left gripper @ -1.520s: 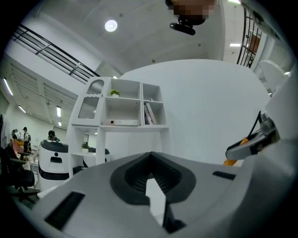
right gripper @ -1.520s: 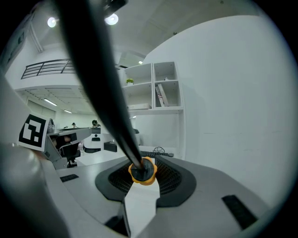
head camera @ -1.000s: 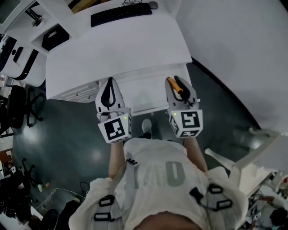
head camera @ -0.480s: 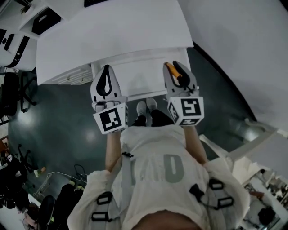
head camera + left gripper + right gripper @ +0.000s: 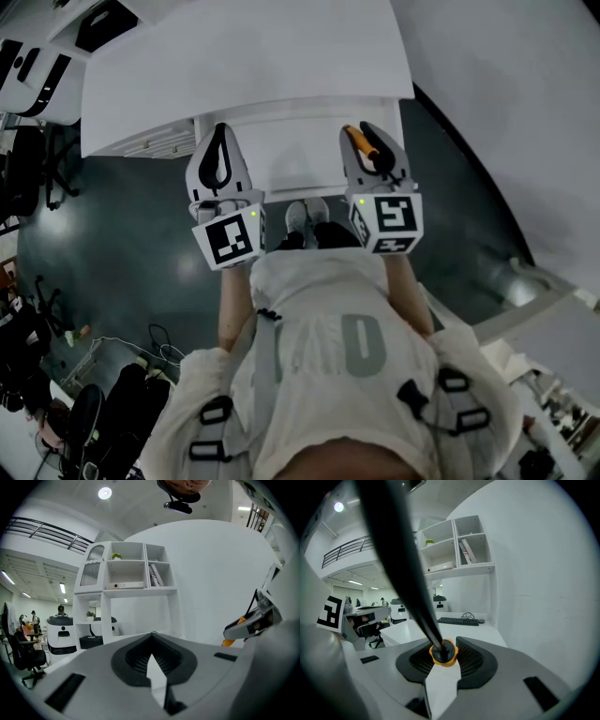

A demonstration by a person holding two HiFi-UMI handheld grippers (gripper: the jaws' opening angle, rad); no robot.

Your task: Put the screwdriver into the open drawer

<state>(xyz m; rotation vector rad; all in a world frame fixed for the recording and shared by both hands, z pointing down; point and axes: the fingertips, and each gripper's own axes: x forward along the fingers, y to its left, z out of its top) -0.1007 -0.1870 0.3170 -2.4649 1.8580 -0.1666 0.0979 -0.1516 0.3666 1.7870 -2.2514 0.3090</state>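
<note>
The screwdriver (image 5: 362,142), with an orange collar and a black handle, is clamped in my right gripper (image 5: 366,139), which is shut on it. In the right gripper view the orange collar (image 5: 443,652) sits between the pads and the black handle runs up to the left. That gripper hangs over the right part of the open white drawer (image 5: 291,155), pulled out from under the white desk (image 5: 244,66). My left gripper (image 5: 221,131) hovers over the drawer's left part. Its tips meet with nothing between them (image 5: 151,634).
Dark floor lies on both sides of the drawer. Office chairs (image 5: 28,178) stand at the left, white furniture (image 5: 548,314) at the lower right. My shoes (image 5: 298,220) are just below the drawer front. A keyboard (image 5: 457,620) lies on the desk, shelves (image 5: 126,573) behind it.
The head view has tipped, and the keyboard has left it. My right gripper has sunk a little toward the drawer with the screwdriver. The left gripper has hardly moved.
</note>
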